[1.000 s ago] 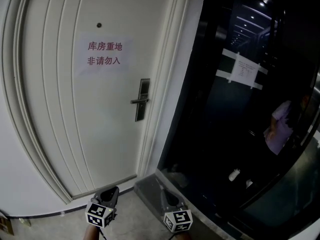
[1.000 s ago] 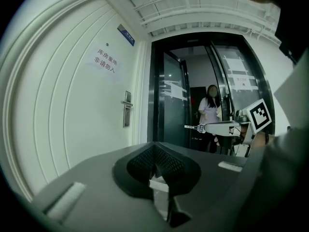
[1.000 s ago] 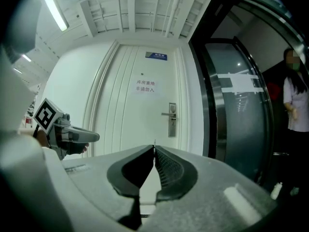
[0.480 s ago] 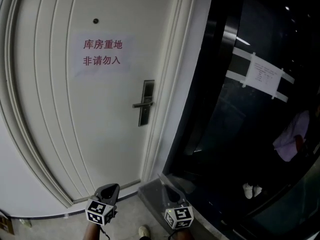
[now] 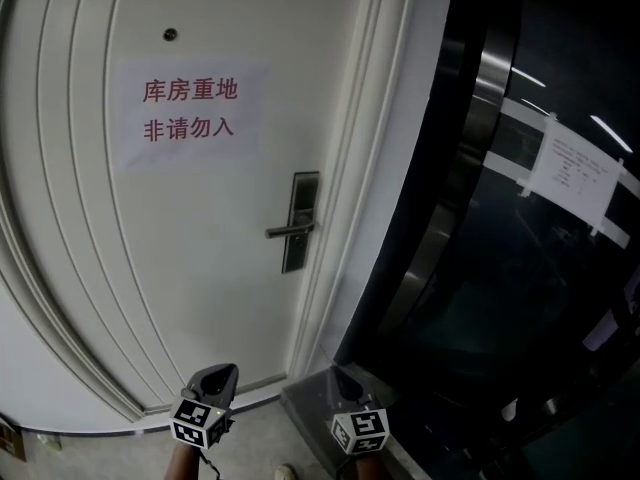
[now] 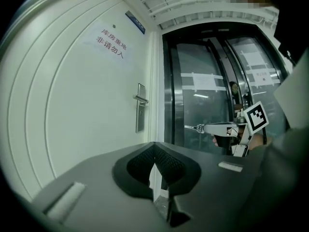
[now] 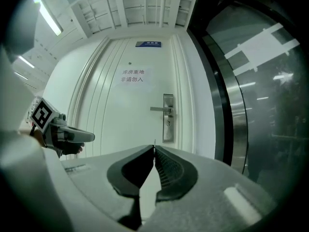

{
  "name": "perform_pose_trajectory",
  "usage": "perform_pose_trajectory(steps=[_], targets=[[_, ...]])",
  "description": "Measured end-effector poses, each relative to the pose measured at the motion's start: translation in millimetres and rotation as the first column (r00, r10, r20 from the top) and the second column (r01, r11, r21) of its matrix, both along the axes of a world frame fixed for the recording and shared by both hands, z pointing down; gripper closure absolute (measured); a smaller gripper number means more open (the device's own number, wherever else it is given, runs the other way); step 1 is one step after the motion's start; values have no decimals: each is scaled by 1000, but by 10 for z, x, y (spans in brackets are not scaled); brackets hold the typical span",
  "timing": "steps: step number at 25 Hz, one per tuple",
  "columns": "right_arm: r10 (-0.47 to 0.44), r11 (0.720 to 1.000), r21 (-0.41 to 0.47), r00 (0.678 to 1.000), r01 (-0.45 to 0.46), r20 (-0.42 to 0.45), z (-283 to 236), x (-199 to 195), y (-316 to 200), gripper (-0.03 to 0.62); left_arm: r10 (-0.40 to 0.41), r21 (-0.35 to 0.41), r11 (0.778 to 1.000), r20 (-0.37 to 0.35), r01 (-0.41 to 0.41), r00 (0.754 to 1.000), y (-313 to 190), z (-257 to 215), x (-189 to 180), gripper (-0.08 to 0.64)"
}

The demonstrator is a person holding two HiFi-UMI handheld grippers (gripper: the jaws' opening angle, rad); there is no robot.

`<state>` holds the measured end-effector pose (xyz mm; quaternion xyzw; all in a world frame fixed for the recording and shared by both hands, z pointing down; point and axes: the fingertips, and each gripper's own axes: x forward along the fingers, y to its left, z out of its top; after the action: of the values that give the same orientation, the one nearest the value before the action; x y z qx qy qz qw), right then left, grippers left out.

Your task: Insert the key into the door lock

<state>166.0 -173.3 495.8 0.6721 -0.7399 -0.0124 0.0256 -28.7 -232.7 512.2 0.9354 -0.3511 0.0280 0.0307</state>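
The white door [image 5: 200, 268] carries a steel lock plate [image 5: 302, 220] with a lever handle [image 5: 288, 231]; in the right gripper view the lock plate [image 7: 168, 118] is straight ahead, still some way off. My right gripper [image 7: 154, 148] is shut on a small silver key [image 6: 195, 127], which sticks out of its tip toward the door. It is low in the head view as the right gripper [image 5: 345, 388]. My left gripper [image 6: 154, 144] is shut and holds nothing. It is level beside the right one, low in the head view as the left gripper [image 5: 220, 376].
A paper sign with red characters [image 5: 190, 108] is stuck on the door above the handle. To the right of the door frame [image 5: 385, 168] stands a dark curved glass wall [image 5: 520, 298] with a taped notice [image 5: 577, 173]. A shoe tip [image 5: 286, 471] shows on the floor.
Both grippers have been carried toward the door; the door, sign and lock plate now look larger. The person seen behind the glass at right has gone out of view.
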Motion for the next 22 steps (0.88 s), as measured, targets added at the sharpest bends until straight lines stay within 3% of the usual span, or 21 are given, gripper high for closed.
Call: perform_pose_trajectory(steps=[5,14,22], targets=[[-33,999,5,999,33,-20,-35,138,-391,581,-36,-9,999,9,36,999,-313,33,103,557],[-84,995,45,986,91,-147,-210,379,-1002,581,-82,-7,997,6,82,997,-599,56,317,557],[-108,983,92,912,157,-395,-495,429,-1573,581,-131,-11,991,14,131,991,-665,112,379,557]])
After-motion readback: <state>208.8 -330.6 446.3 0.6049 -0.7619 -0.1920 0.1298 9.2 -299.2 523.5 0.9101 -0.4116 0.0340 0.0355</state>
